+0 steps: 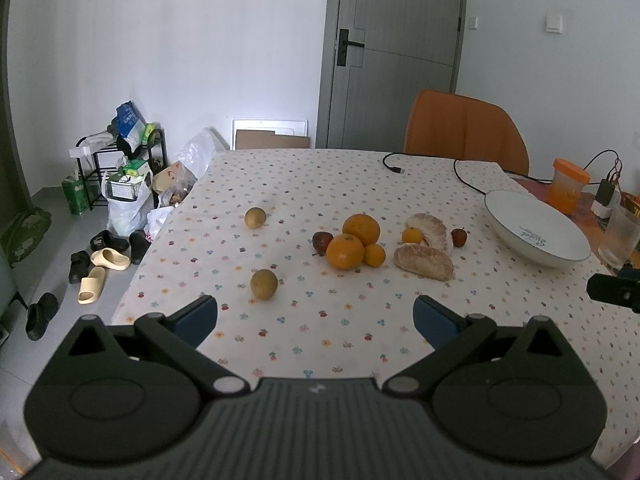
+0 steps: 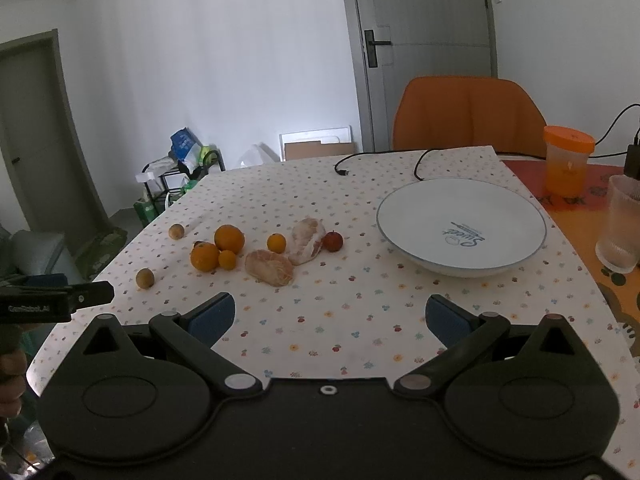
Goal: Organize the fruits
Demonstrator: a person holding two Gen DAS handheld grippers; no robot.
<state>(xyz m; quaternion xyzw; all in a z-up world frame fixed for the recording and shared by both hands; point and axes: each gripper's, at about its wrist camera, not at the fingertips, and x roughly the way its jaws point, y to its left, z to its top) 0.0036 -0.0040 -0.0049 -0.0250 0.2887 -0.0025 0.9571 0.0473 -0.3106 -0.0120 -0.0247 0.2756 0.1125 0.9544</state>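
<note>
White walls, a grey door (image 1: pixel 396 52), an orange chair (image 1: pixel 466 130), and shoes (image 1: pixel 105 258) on the grey floor.

Both views are dim and bluish, lit softly from the wall (image 1: pixel 180 60) at twelve o'clock (brightest low down). Shadows under the fruit are faint. Fisheye bending curves the door (image 2: pixel 420 52); corners go black.
</note>
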